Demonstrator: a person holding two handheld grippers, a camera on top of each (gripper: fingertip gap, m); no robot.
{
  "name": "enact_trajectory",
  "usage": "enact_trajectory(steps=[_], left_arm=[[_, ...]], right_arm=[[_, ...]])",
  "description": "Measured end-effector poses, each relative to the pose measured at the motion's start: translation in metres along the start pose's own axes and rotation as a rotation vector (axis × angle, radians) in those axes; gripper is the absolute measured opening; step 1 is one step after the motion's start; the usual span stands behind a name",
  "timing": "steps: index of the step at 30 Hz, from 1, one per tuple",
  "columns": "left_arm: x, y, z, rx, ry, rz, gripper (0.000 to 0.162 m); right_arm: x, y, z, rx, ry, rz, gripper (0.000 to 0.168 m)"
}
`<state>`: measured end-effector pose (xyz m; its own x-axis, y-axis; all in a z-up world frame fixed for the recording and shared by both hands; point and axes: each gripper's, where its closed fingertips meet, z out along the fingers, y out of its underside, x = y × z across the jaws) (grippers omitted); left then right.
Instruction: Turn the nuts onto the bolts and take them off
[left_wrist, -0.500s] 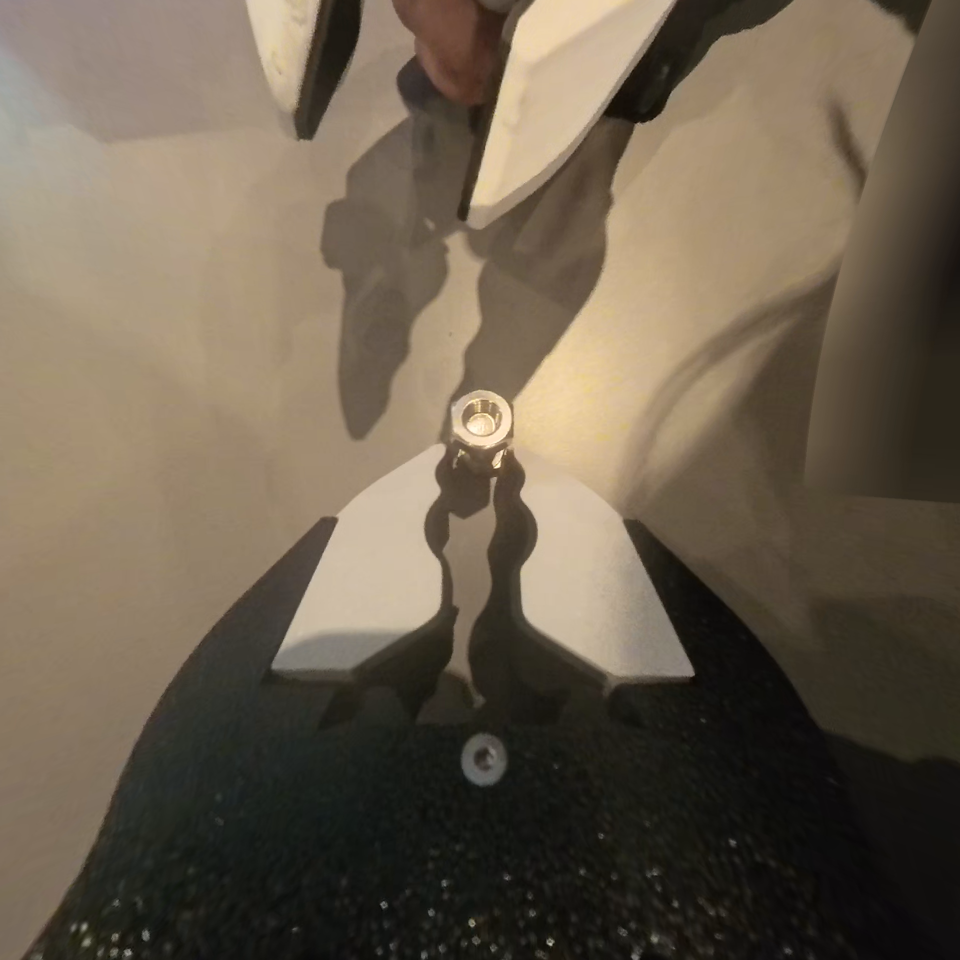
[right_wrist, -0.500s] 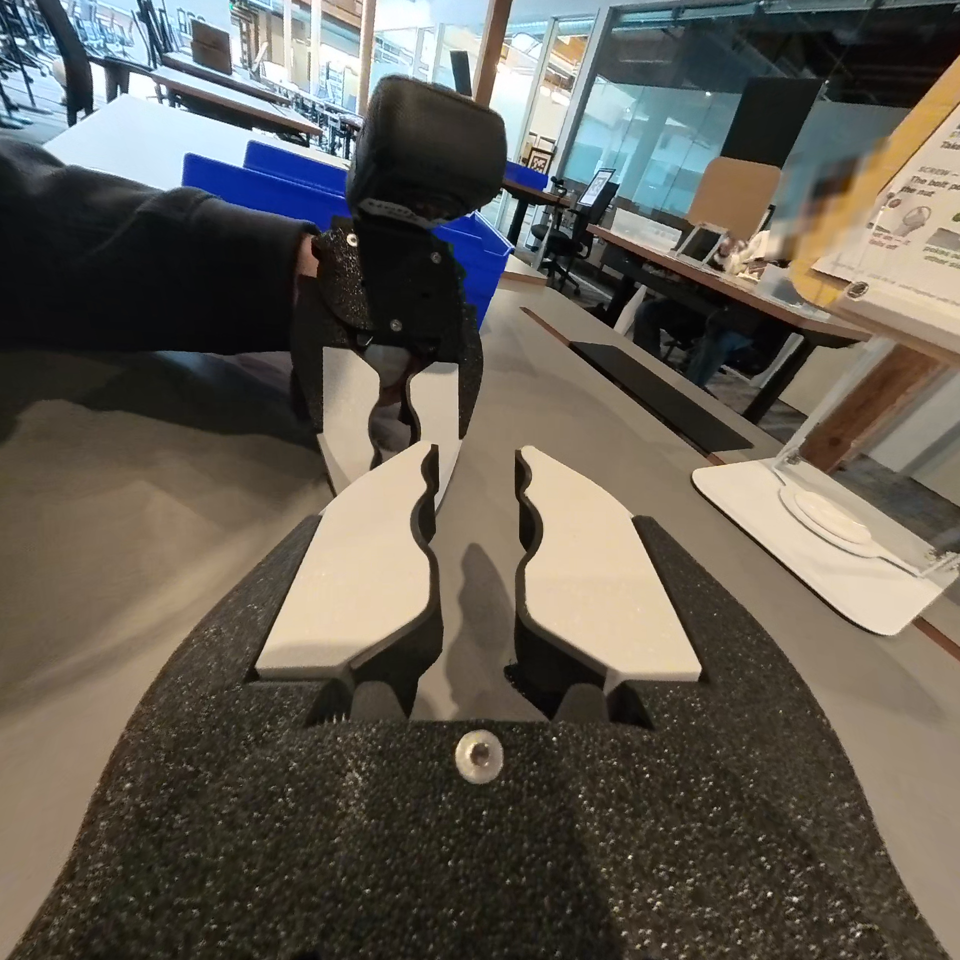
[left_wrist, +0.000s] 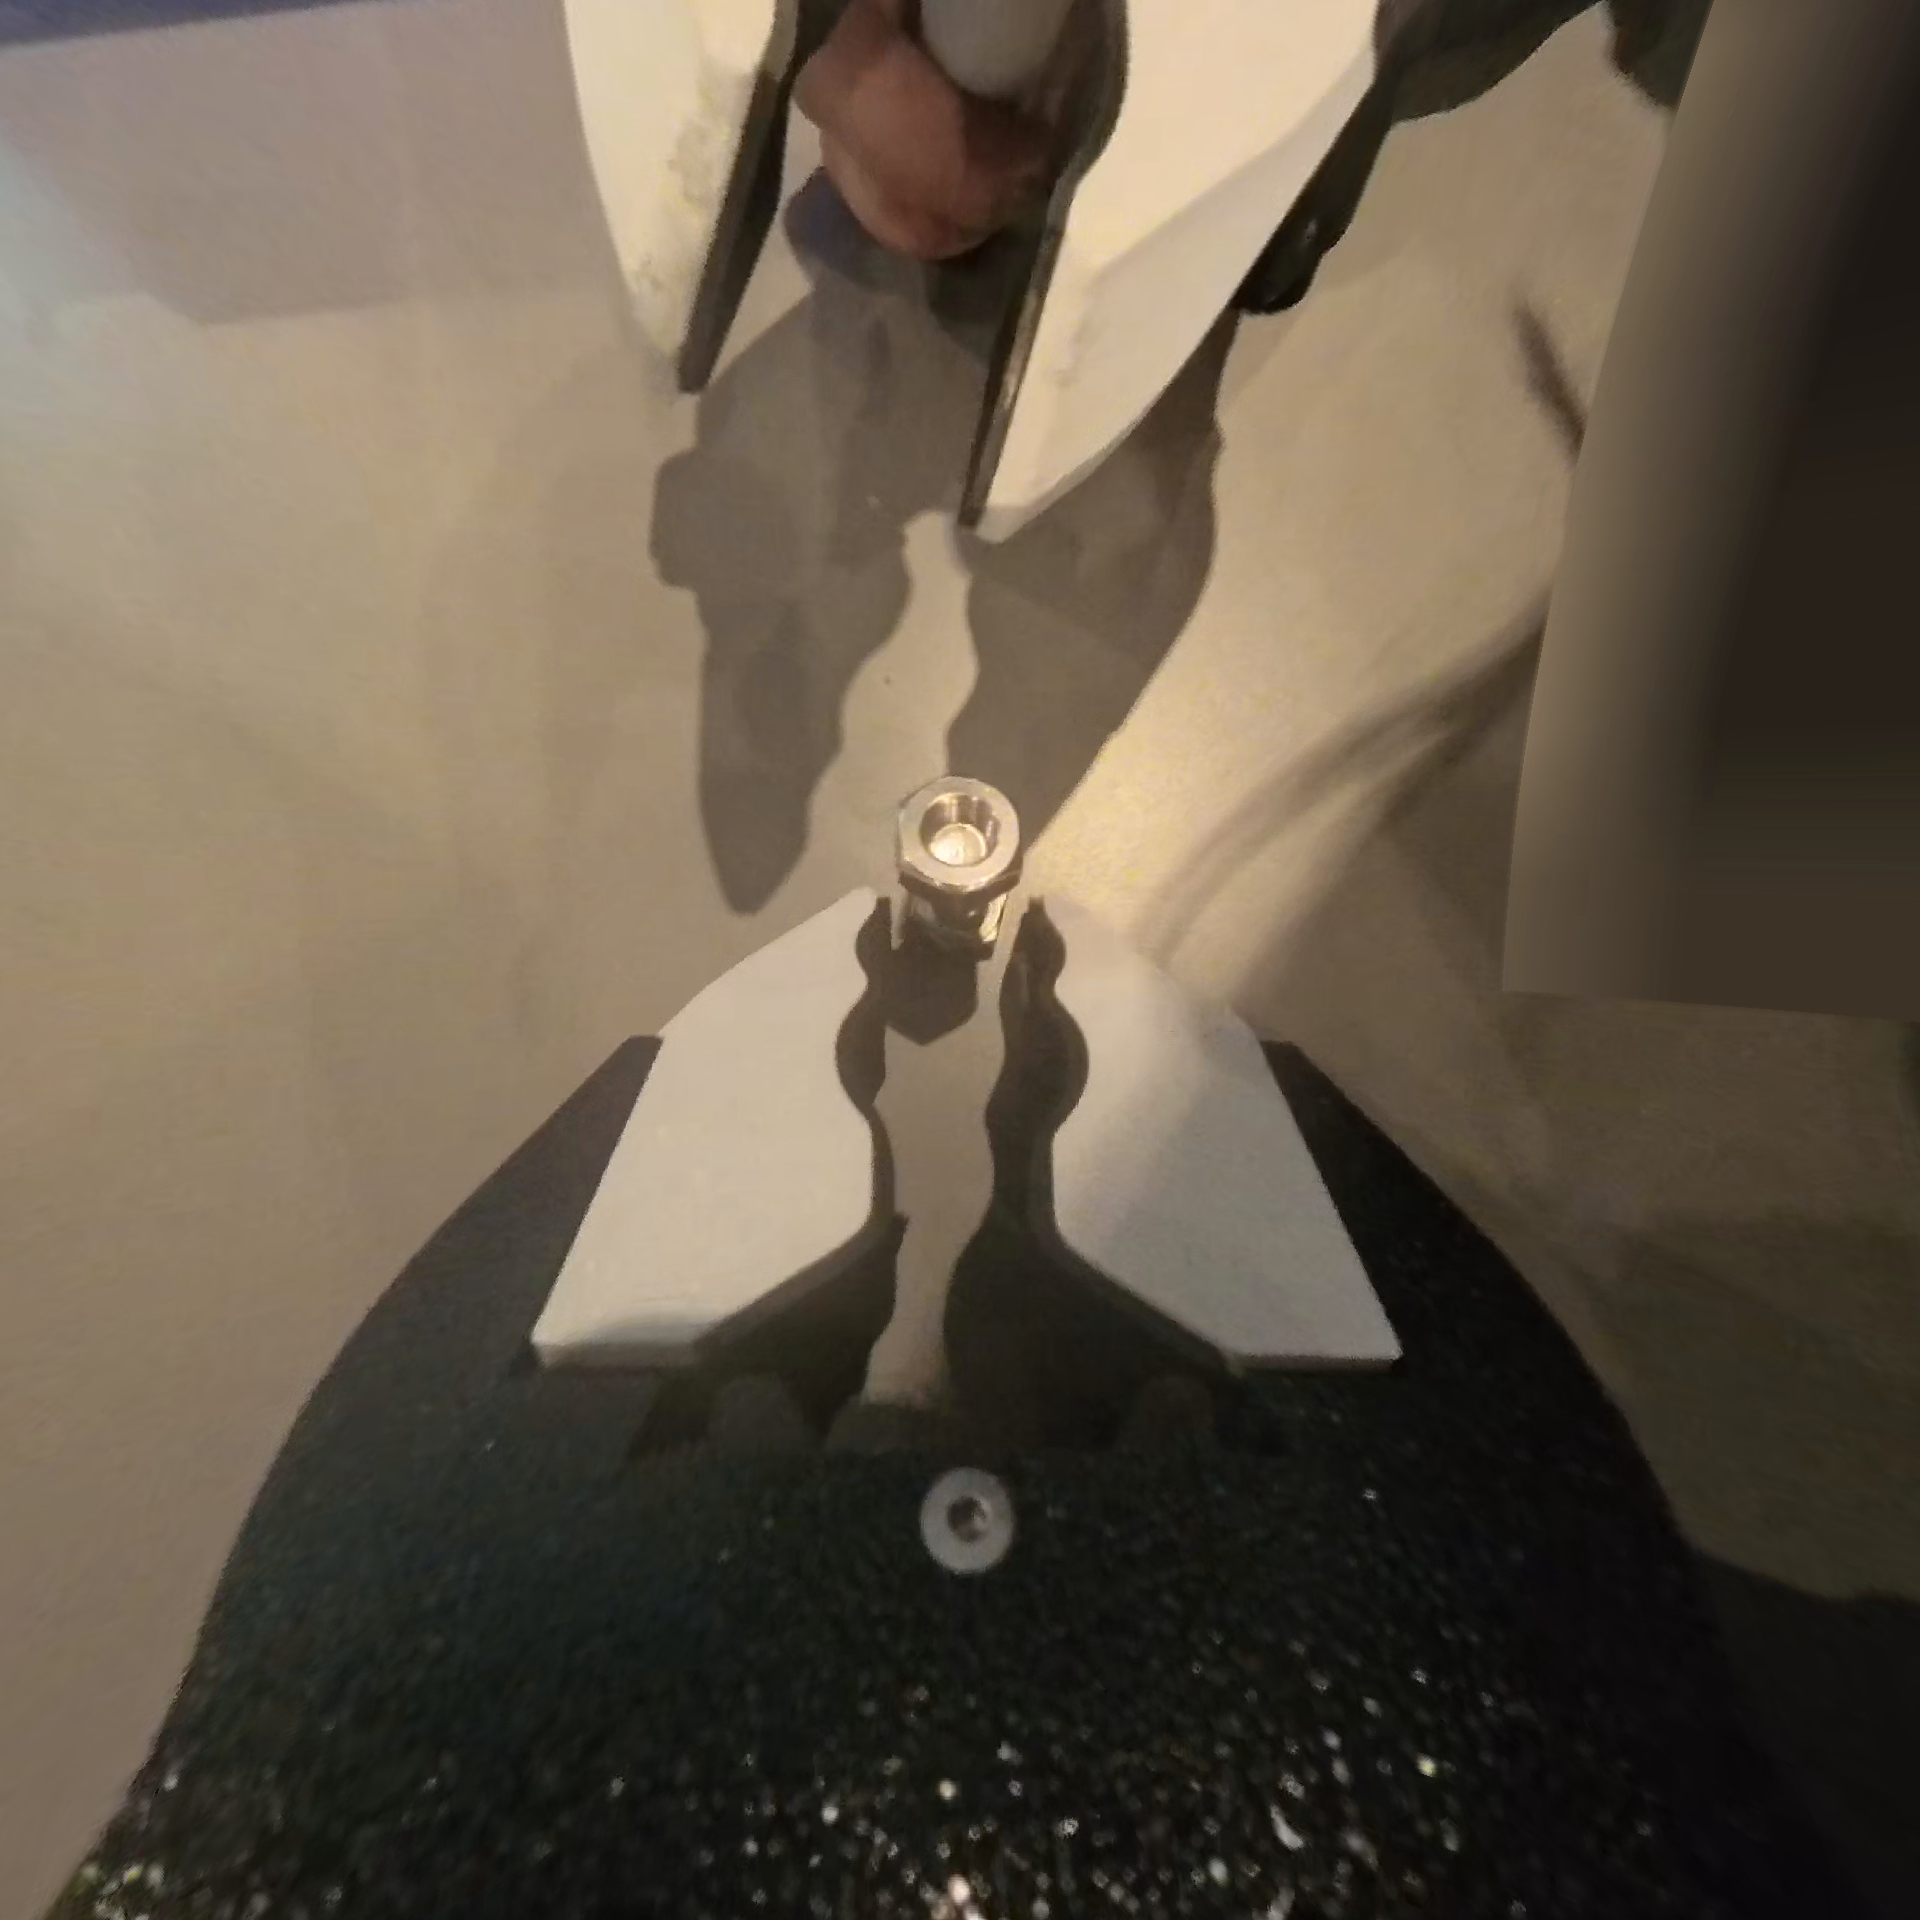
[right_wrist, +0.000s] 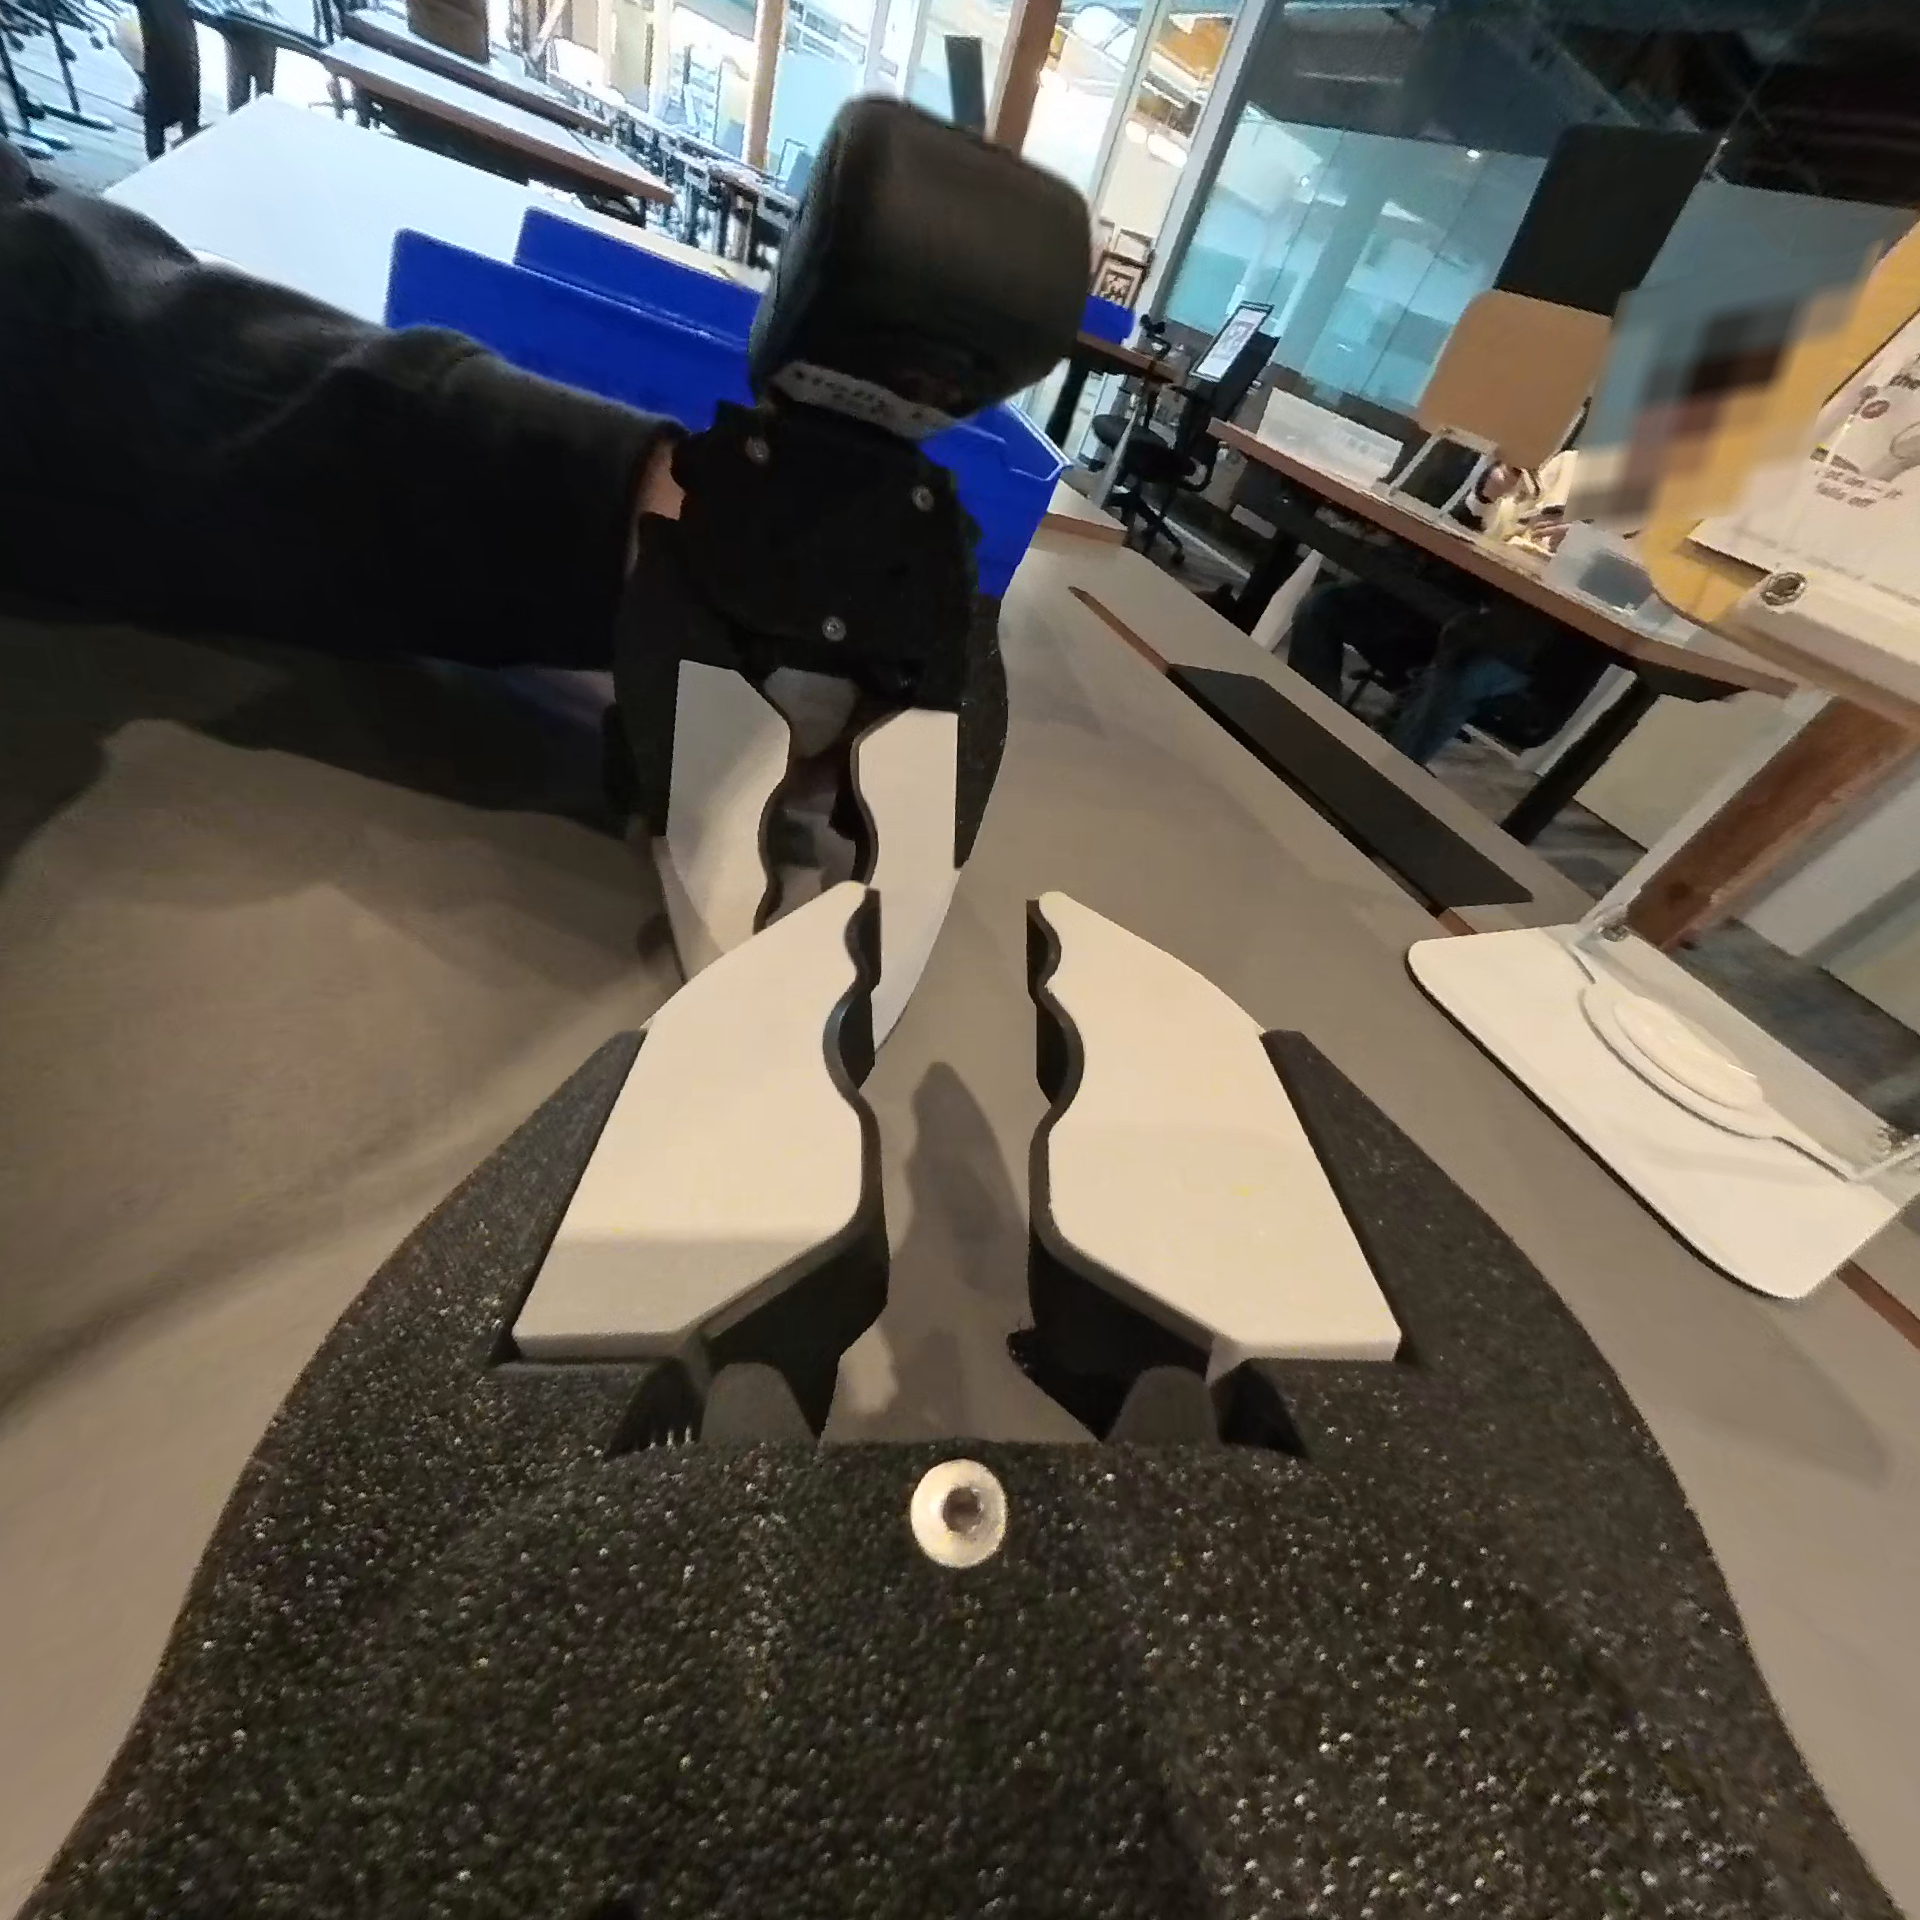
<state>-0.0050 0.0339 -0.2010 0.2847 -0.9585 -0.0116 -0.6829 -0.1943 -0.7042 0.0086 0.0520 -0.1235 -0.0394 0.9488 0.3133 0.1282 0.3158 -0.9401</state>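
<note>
Left gripper (left_wrist: 951, 925) clamped on bolt-and-nut assembly (left_wrist: 956, 862), axis pointing far, toward right gripper (right_wrist: 951, 914) (jaws open, empty) directly opposite.

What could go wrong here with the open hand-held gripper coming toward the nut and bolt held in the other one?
1. The left hand-held gripper pinches the bolt only at its fingertips, so a sideways push could tilt or drop it.
2. The right hand-held gripper is open and empty; closing off-centre on the small nut might miss or cross-thread it.
3. In the right wrist view its own fingers hide the nut, making alignment harder.
</note>
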Motion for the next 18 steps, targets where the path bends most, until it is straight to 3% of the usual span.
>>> enact_trajectory(steps=[15,18], left_arm=[[-0.004,-0.001,0.002,0.003,-0.013,-0.018,0.016],[-0.004,-0.001,0.002,0.003,-0.015,-0.019,0.016]], right_arm=[[-0.013,0.005,0.005,-0.062,-0.118,0.06,0.023],[-0.019,0.011,0.008,-0.111,-0.167,0.073,0.016]])
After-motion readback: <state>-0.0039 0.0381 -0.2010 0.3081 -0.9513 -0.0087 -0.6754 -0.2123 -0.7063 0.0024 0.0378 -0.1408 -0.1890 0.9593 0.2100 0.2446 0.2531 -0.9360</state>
